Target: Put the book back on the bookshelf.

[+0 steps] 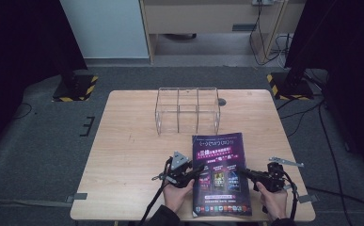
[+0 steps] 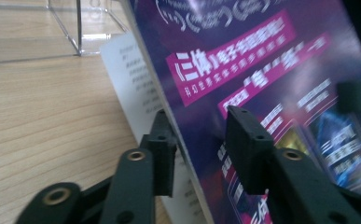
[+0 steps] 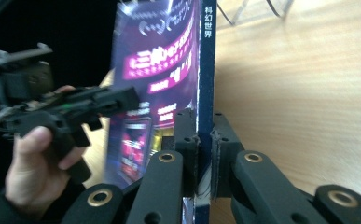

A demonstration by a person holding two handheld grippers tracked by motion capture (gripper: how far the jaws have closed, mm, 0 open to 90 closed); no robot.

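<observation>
Purple-covered magazine [image 1: 222,174] lies at the lower centre of the high view on the wooden desk [image 1: 128,155], its long axis running from the bottom edge up toward the clear acrylic rack [image 1: 187,110] at upper centre. Its spine edge is pinched by the right tool [image 3: 205,140], jaws closed tight on it. At its open edge the left tool [image 2: 199,140] straddles the lifted cover, jaws set narrow with a gap showing, gripping nothing. Both hands flank it equally; the rack stands just beyond its far end.
</observation>
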